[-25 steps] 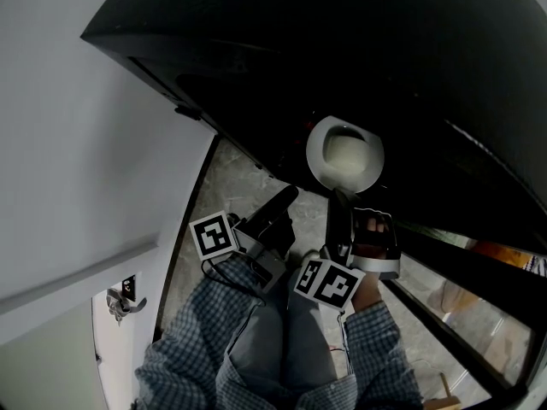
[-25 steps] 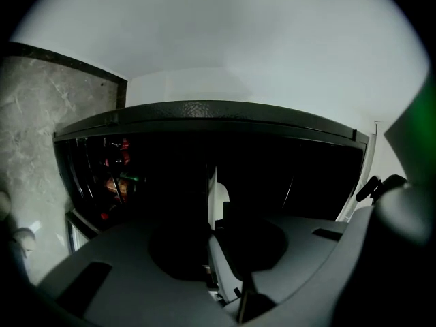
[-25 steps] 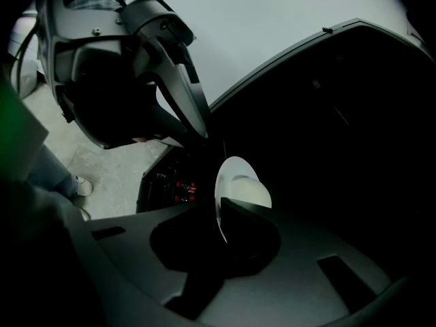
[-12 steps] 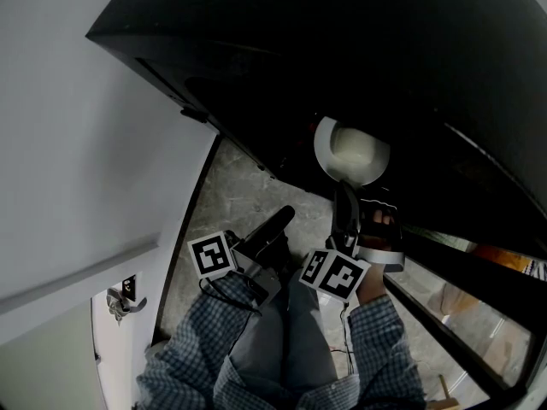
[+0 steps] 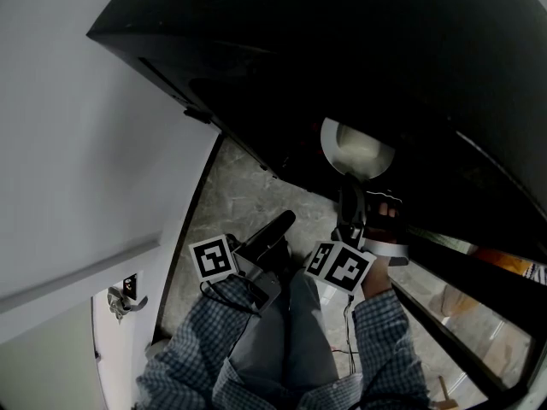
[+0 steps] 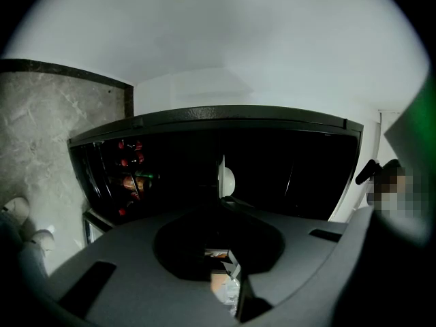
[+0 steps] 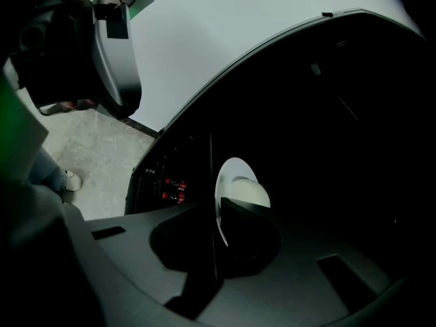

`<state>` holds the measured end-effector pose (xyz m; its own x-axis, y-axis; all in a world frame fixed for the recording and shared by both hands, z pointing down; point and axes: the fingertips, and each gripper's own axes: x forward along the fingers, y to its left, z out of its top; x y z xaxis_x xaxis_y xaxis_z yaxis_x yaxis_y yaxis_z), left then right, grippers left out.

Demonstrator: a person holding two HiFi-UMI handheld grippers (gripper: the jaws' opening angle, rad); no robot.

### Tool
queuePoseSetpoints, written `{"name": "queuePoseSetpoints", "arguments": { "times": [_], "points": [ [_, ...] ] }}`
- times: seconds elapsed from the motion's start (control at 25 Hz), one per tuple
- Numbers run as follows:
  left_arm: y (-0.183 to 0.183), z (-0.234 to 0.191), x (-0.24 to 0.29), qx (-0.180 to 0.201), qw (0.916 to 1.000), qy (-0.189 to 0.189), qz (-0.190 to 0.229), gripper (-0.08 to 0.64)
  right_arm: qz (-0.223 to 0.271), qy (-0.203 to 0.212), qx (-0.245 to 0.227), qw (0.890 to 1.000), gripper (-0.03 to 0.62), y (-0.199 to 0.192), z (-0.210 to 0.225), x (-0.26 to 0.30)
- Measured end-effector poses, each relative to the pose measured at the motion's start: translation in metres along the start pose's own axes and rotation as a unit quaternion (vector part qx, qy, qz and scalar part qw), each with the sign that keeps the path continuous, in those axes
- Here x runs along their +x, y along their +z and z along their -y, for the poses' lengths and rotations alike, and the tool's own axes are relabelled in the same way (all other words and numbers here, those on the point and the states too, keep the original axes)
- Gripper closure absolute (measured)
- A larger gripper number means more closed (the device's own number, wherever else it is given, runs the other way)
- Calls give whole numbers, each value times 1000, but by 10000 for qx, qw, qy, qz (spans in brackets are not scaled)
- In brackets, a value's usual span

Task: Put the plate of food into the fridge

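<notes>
Plate (image 5: 332, 137) with a pale mound of food (image 5: 361, 150) sits clamped by its near rim in the right claw (image 5: 348, 196), one jaw on each face of the rim, and the rest of it juts out past the fingertips into the dark mouth of the fridge (image 5: 342, 58). Whether it rests on a shelf there cannot be told, as the inside is too dark. In the right gripper view the plate (image 7: 231, 176) stands edge-on straight ahead of the claw, with the food (image 7: 251, 195) on the face toward the thicker jaw. Red-capped bottles (image 7: 174, 186) show in the fridge off to one side of that claw, and grey stone floor (image 7: 88, 148) lies beyond them. A hand (image 5: 382, 223) grips the right claw from behind, with its marker cube (image 5: 342, 267) just behind that. The left claw (image 5: 285, 220) hangs well back from the plate, beside the right one and over the floor (image 5: 248, 199), its jaws drawn together into one dark bar with nothing between them. From the left gripper view the plate (image 6: 225, 180) shows as a white sliver ahead of that claw, inside the fridge (image 6: 286, 176), with bottles (image 6: 128, 163) farther off to the side. Checked sleeves (image 5: 197, 331) reach back from both claws.
</notes>
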<state>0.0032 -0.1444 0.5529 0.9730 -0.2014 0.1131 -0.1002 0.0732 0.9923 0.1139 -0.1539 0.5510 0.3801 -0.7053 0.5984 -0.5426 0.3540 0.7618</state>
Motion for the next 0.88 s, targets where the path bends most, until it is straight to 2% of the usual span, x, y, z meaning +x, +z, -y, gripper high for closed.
{"name": "queuePoseSetpoints", "arguments": {
  "times": [0.16,0.32,0.6,0.88],
  "points": [
    [-2,0,0,25,10000,38,-8,520,78,63,120,9999,558,0,1,1],
    [-1,2,-2,-7,10000,32,18,520,212,113,513,9984,557,1,3,1],
    [2,1,-6,-60,9999,21,141,522,426,108,1121,9927,503,3,13,-6],
    [2,5,-8,134,9998,135,113,542,682,-224,1231,9898,506,6,20,-26]
  ]
}}
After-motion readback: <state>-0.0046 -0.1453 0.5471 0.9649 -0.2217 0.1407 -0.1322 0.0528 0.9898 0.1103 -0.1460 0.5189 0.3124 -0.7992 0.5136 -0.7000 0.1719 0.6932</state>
